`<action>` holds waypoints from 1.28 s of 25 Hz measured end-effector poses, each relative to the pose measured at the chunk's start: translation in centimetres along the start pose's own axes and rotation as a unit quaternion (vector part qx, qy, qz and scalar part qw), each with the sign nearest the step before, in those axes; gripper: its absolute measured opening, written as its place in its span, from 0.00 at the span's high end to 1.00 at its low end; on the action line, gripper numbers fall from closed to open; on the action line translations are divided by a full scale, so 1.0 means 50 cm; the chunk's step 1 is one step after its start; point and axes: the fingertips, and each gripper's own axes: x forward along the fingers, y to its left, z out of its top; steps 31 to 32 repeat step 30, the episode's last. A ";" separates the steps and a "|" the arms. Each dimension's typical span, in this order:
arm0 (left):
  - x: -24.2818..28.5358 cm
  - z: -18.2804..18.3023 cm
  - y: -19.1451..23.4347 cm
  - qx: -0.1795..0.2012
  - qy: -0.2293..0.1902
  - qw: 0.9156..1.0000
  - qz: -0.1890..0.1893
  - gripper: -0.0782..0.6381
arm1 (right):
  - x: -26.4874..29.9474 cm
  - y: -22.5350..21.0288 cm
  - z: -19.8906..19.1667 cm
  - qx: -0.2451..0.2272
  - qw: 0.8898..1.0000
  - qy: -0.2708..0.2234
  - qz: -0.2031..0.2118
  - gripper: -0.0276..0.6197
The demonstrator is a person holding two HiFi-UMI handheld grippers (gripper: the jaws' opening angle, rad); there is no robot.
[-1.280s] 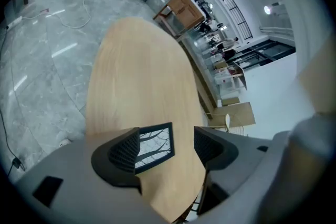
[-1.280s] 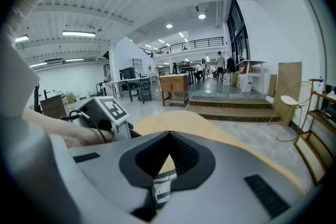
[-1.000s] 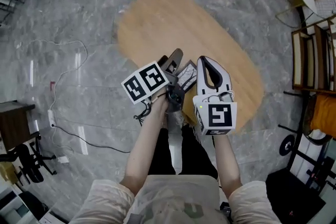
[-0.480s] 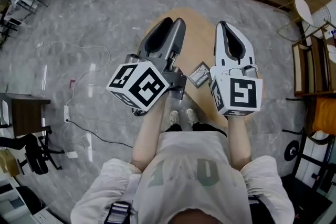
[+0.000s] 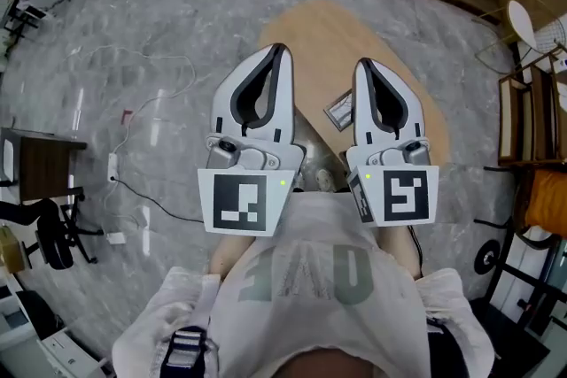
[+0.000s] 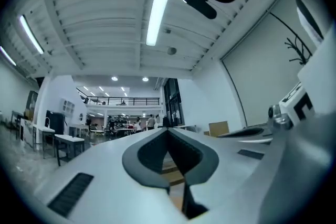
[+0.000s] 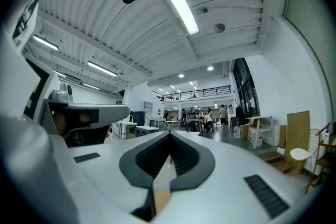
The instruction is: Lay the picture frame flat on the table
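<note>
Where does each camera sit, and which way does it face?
Head view: on the person's head, facing steeply down at the left gripper, right gripper, picture frame and table; shirt shows.
Left gripper view: on the left gripper, facing along its shut jaws into a hall.
Right gripper view: likewise; jaws shut.
Shared: both gripper views show the hall's balcony.

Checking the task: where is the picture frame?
In the head view the picture frame is on the wooden table, between the left gripper and the right gripper, nearer the right.
</note>
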 end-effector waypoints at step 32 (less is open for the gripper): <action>-0.016 -0.073 0.004 0.024 0.058 0.998 0.021 0.88 | 0.002 0.068 -0.040 0.003 0.999 0.021 0.048 0.95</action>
